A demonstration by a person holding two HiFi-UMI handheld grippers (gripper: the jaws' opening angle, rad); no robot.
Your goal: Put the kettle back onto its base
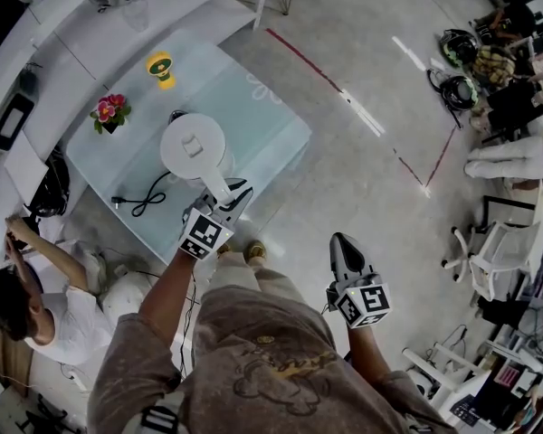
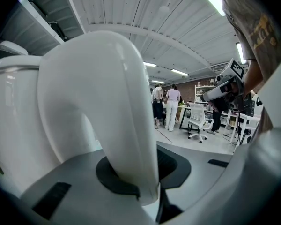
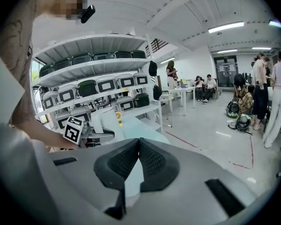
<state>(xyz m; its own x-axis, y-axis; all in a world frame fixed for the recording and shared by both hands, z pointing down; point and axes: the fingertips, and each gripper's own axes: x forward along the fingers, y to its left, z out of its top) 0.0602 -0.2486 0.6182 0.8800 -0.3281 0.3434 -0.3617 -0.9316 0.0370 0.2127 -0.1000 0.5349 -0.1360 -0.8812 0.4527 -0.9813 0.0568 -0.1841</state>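
A white kettle (image 1: 192, 147) hangs over the pale blue table (image 1: 262, 116). My left gripper (image 1: 224, 193) is shut on its handle (image 2: 107, 102), which fills the left gripper view beside the kettle's body (image 2: 14, 116). A small dark edge (image 1: 176, 114) peeks out at the kettle's far side; the kettle hides whatever lies under it, so I cannot tell if this is the base. A black cord (image 1: 145, 195) with a plug lies on the table near the kettle. My right gripper (image 1: 344, 247) is shut and empty over the floor, right of the table; its tips (image 3: 139, 142) meet.
A yellow ornament (image 1: 160, 66) and a pot of pink flowers (image 1: 109, 111) stand at the table's far side. White shelves (image 3: 98, 64) with dark cases run behind it. A person (image 1: 27, 297) sits at the left. Office chairs (image 1: 502, 242) stand at the right.
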